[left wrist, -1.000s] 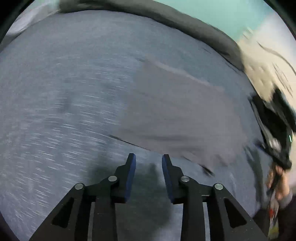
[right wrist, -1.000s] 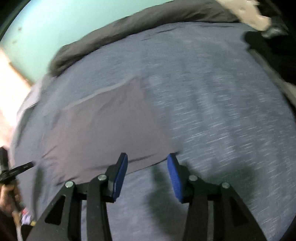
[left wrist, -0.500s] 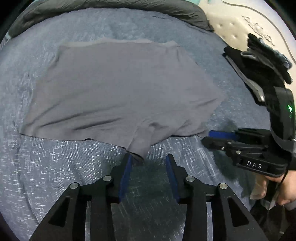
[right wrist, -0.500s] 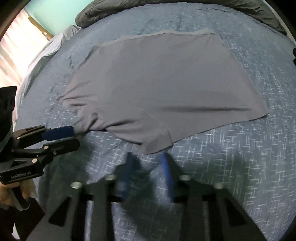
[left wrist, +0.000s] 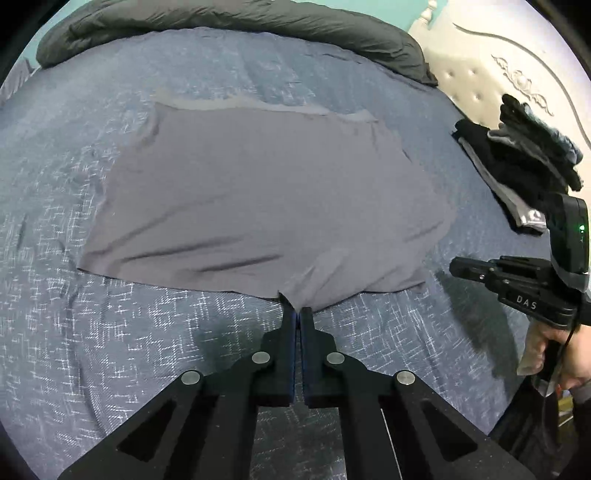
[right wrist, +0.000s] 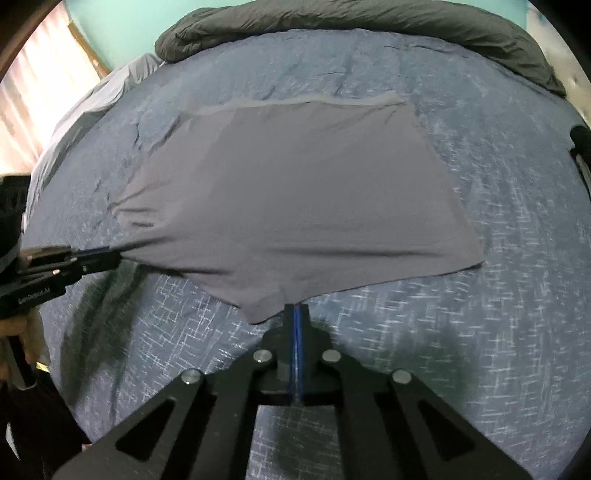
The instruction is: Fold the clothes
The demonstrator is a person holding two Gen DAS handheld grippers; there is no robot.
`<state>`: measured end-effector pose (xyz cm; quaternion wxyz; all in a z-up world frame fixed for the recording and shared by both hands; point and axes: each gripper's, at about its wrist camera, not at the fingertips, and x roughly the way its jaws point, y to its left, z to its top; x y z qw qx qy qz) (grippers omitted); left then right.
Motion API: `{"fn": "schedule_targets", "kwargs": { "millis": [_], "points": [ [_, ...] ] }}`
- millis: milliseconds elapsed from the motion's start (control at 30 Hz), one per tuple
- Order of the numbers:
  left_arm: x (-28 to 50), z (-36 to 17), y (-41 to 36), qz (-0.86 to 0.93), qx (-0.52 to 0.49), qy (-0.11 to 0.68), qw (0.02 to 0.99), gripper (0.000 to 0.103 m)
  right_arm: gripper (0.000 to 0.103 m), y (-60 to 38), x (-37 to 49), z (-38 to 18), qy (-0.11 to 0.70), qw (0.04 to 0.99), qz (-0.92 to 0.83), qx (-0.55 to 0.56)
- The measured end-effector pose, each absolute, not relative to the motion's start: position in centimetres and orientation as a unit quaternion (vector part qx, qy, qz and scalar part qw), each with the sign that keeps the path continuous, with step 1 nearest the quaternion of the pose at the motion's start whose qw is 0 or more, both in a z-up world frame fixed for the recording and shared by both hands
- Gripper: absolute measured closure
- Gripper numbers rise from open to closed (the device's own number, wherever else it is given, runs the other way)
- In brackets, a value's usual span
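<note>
A pair of grey shorts [left wrist: 258,199] lies flat on the blue bed, waistband at the far side; it also shows in the right wrist view [right wrist: 303,199]. My left gripper [left wrist: 297,312] is shut on the near hem at the crotch. In the right wrist view the left gripper [right wrist: 110,254] pinches a stretched corner of the shorts at the left. My right gripper [right wrist: 295,310] is shut at the near hem; whether it holds cloth is unclear. In the left wrist view the right gripper [left wrist: 456,265] sits shut just off the shorts' right corner.
A dark grey duvet [left wrist: 240,18] is bunched along the bed's far edge. A stack of dark folded clothes [left wrist: 524,170] lies at the right by the white headboard [left wrist: 517,74]. A curtained window [right wrist: 33,92] is at the left.
Both grippers have closed from open. The left one has shut on the shorts' near hem and the cloth is now pulled taut toward it. The shorts have bunched slightly.
</note>
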<state>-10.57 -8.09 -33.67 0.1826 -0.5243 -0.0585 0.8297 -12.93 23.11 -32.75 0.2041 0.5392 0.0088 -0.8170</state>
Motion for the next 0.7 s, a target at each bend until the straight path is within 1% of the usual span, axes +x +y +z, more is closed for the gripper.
{"fn": "schedule_targets", "kwargs": {
  "millis": [67, 133, 200, 233, 400, 433, 467, 500, 533, 567, 700],
  "points": [
    [-10.7, -33.6, -8.2, 0.830, -0.524, -0.059, 0.182, 0.101, 0.103, 22.4, -12.6, -33.0, 0.007, 0.214, -0.808, 0.548],
    [-10.7, -33.4, -8.6, 0.830, -0.523, -0.062, 0.184, 0.101, 0.094, 21.4, -12.2, -33.4, 0.007, 0.222, -0.802, 0.554],
    [-10.6, -33.2, -9.0, 0.832, -0.520, -0.062, 0.184, 0.101, 0.064, 20.7, -12.3, -34.0, 0.010, 0.220, -0.803, 0.554],
    [-10.5, -33.1, -9.0, 0.832, -0.520, -0.062, 0.184, 0.101, 0.063, 20.3, -12.4, -34.2, 0.012, 0.218, -0.803, 0.554],
    [-10.3, -33.2, -8.9, 0.831, -0.520, -0.066, 0.185, 0.101, 0.063, 18.5, -12.9, -35.6, 0.022, 0.211, -0.806, 0.553],
    [-10.3, -33.2, -8.9, 0.831, -0.520, -0.067, 0.185, 0.101, 0.067, 18.2, -12.9, -35.9, 0.023, 0.209, -0.806, 0.553],
    [-10.3, -33.2, -8.9, 0.831, -0.521, -0.068, 0.186, 0.101, 0.087, 18.0, -13.0, -35.9, 0.029, 0.209, -0.809, 0.549],
    [-10.2, -33.2, -8.9, 0.830, -0.521, -0.069, 0.186, 0.101, 0.096, 18.0, -13.2, -35.9, 0.034, 0.207, -0.811, 0.547],
    [-10.2, -33.3, -8.9, 0.830, -0.521, -0.069, 0.186, 0.101, 0.097, 18.1, -13.2, -35.8, 0.035, 0.205, -0.812, 0.545],
    [-10.2, -33.3, -8.9, 0.830, -0.521, -0.070, 0.187, 0.101, 0.101, 18.3, -13.3, -35.6, 0.038, 0.201, -0.815, 0.543],
    [-10.1, -33.4, -8.8, 0.829, -0.522, -0.073, 0.188, 0.101, 0.103, 19.4, -13.1, -34.1, 0.055, 0.194, -0.823, 0.531]
  ]
}}
